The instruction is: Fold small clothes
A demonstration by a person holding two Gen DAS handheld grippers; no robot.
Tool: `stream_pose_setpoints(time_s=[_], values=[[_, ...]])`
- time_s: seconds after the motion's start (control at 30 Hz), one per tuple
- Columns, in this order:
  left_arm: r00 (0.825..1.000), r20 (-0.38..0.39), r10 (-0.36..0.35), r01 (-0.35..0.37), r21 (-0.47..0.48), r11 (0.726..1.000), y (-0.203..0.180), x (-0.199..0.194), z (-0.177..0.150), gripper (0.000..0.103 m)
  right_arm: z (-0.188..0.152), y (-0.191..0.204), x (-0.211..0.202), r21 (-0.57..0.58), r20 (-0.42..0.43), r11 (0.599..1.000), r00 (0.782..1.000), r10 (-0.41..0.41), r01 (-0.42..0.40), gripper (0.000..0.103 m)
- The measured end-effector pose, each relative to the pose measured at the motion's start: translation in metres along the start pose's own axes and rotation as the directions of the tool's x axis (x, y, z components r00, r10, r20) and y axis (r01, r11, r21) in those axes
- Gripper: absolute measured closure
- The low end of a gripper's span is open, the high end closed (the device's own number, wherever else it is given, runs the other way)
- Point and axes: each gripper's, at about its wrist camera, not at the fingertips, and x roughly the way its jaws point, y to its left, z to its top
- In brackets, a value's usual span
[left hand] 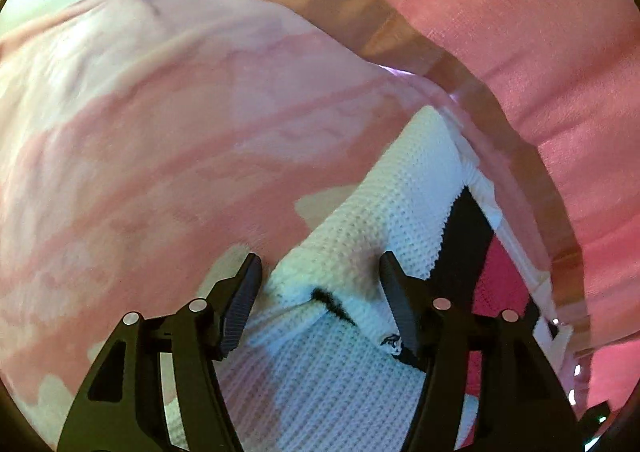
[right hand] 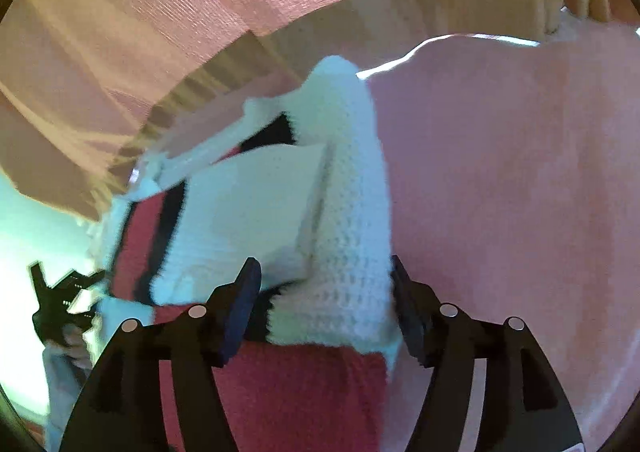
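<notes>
A small white waffle-knit garment [left hand: 400, 180] with a black band [left hand: 464, 244] and a red part [right hand: 300, 392] lies folded on a pale pink blanket [left hand: 160, 132]. My left gripper [left hand: 319, 276] is open and straddles a raised white fold with a thin black line; neither pad presses on the cloth. In the right wrist view the same garment [right hand: 240, 212] is bunched up and blurred. My right gripper [right hand: 325, 280] is open around a thick white knit edge, which brushes the right finger [right hand: 404, 292] but is not pinched.
The pink blanket [right hand: 500, 172] spreads wide to the right of the garment. A darker pink cloth [left hand: 540, 32] hangs behind it, past a brown wooden strip [left hand: 472, 92]. A blurred black tool frame [right hand: 60, 304] shows at the left edge of the right wrist view.
</notes>
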Motion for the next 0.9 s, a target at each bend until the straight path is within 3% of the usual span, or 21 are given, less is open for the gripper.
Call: stream_pose_setpoints(time_s=[0.03, 0.07, 0.1, 0.13, 0.2, 0.3, 0.4, 0.53, 0.63, 0.7, 0.77, 0.9], values=[[1.0, 0.004, 0.011, -0.011, 0.013, 1.0, -0.002, 0.001, -0.001, 0.051, 0.001, 0.001, 0.003, 0.002, -0.002, 1.0, 1.0, 0.013, -0.013, 0.042], [1.0, 0.009, 0.023, -0.023, 0.045, 0.999, -0.005, 0.002, -0.002, 0.061, 0.001, 0.003, 0.004, -0.012, 0.002, 1.0, 1.0, 0.011, -0.011, 0.07], [1.0, 0.01, 0.022, -0.022, 0.065, 0.998, -0.007, 0.004, -0.002, 0.067, 0.001, 0.005, 0.005, -0.04, -0.001, 0.999, 1.0, 0.005, -0.005, 0.08], [1.0, 0.009, 0.009, -0.01, 0.064, 0.998, -0.008, 0.004, -0.001, 0.075, 0.002, 0.007, 0.004, -0.054, 0.006, 0.999, 1.0, 0.001, 0.0, 0.081], [1.0, 0.011, -0.008, 0.007, 0.04, 0.999, -0.008, -0.001, 0.0, 0.078, 0.003, 0.013, -0.012, -0.087, 0.061, 0.996, 0.998, -0.018, 0.023, 0.084], [1.0, 0.011, 0.01, -0.011, 0.055, 0.998, -0.008, -0.001, 0.0, 0.078, 0.004, 0.019, -0.033, -0.134, 0.126, 0.989, 0.991, -0.038, 0.055, 0.084], [1.0, 0.01, 0.014, -0.015, 0.061, 0.998, -0.005, 0.006, -0.004, 0.076, -0.004, 0.004, -0.008, -0.134, 0.031, 0.986, 0.995, -0.098, 0.101, 0.08], [1.0, -0.004, -0.002, 0.003, 0.054, 0.999, -0.008, -0.004, -0.004, 0.072, -0.008, 0.006, -0.023, -0.078, 0.044, 0.993, 0.995, -0.087, 0.09, 0.071], [1.0, 0.004, -0.02, 0.02, 0.085, 0.996, -0.007, -0.027, -0.011, 0.07, -0.021, 0.018, -0.059, -0.107, 0.11, 0.987, 0.988, -0.107, 0.118, 0.069], [0.998, 0.019, -0.056, 0.054, 0.113, 0.992, -0.005, -0.051, -0.02, 0.067, -0.038, 0.026, -0.083, -0.125, 0.148, 0.984, 0.983, -0.105, 0.124, 0.062], [0.995, 0.028, -0.096, 0.091, 0.139, 0.986, -0.004, -0.072, -0.03, 0.06, -0.062, 0.033, -0.106, -0.137, 0.174, 0.984, 0.98, -0.093, 0.118, 0.061], [0.992, 0.091, -0.087, 0.062, 0.251, 0.966, -0.009, -0.101, -0.054, 0.047, -0.09, 0.051, -0.12, -0.185, 0.175, 0.979, 0.983, -0.058, 0.09, 0.058]])
